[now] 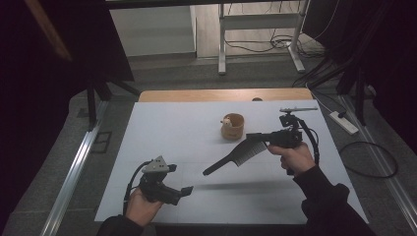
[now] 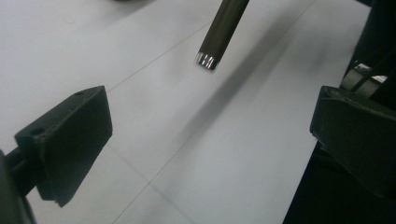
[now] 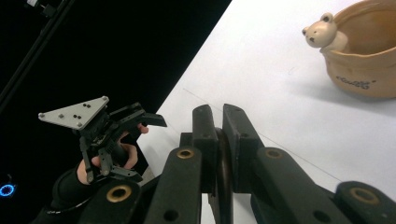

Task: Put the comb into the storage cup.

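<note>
Left gripper (image 1: 186,191), nearest the camera at 7 o'clock on the table (image 1: 162,132), stands wide with nothing in it.
Right gripper (image 1: 257,138), at 3 o'clock, is clamped on the toothed end of the comb (image 1: 235,158), held above the table; the handle points toward 7 o'clock. Best to bring the wide jaws squarely around the handle tip, closing before the right lets go. Bear cup (image 1: 232,126) waits at 12 o'clock.

Bare table (image 1: 162,130) ahead of your left gripper (image 1: 183,192); comb (image 1: 235,157) hangs across the middle, cup (image 1: 232,126) behind it, apparently well apart
</note>
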The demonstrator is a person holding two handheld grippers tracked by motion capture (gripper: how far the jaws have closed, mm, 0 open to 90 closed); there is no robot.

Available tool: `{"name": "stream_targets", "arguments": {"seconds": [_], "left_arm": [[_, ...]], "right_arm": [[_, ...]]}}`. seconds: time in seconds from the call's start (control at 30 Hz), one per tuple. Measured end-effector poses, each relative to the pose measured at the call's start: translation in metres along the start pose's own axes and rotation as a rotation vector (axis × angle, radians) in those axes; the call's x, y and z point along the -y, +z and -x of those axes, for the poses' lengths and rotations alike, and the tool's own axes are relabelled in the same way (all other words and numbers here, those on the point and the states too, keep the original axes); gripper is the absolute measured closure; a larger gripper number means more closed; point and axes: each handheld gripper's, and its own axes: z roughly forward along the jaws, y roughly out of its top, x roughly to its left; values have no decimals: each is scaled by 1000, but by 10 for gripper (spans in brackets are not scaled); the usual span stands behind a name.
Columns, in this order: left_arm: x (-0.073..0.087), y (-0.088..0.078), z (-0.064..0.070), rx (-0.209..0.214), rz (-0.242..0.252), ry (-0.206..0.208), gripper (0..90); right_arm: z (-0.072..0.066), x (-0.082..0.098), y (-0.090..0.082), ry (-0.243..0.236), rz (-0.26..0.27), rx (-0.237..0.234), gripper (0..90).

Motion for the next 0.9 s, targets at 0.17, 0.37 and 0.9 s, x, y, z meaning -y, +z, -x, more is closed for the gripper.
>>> {"name": "stream_targets", "arguments": {"seconds": [0.17, 0.37, 0.9], "left_arm": [[5, -7, -4, -8, 9, -21, 0], [13, -17, -9, -29, 27, -54, 0], [35, -41, -18, -103, 31, -131, 0]], "right_arm": [[1, -1, -3, 0, 10, 11, 841], [3, -3, -6, -3, 20, 29, 841], [7, -9, -16, -6, 49, 70, 841]]}}
